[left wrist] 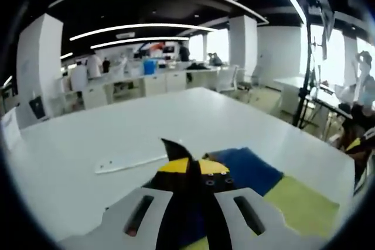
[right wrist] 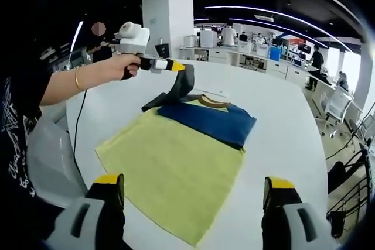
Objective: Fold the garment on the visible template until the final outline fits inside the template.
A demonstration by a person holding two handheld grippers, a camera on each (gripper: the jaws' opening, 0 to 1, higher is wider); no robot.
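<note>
So we've got the big white table [right wrist: 293,139], the yellow-green cloth template [right wrist: 170,171] on it, the navy garment [right wrist: 214,122] lying across its far end. Left gripper [right wrist: 176,66] pinches a dark sleeve, lifted; it may slip or drag everything askew. Right gripper [right wrist: 193,194] gapes wide, holding nothing.

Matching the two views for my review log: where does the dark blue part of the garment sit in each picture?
Left gripper view: dark blue panel lies low and right of centre, just beyond the left tongs, which are shut on a black flap.
Right gripper view: it lies at centre, along the far edge of the yellow-green part.
Shared landmark: the white table.
</note>
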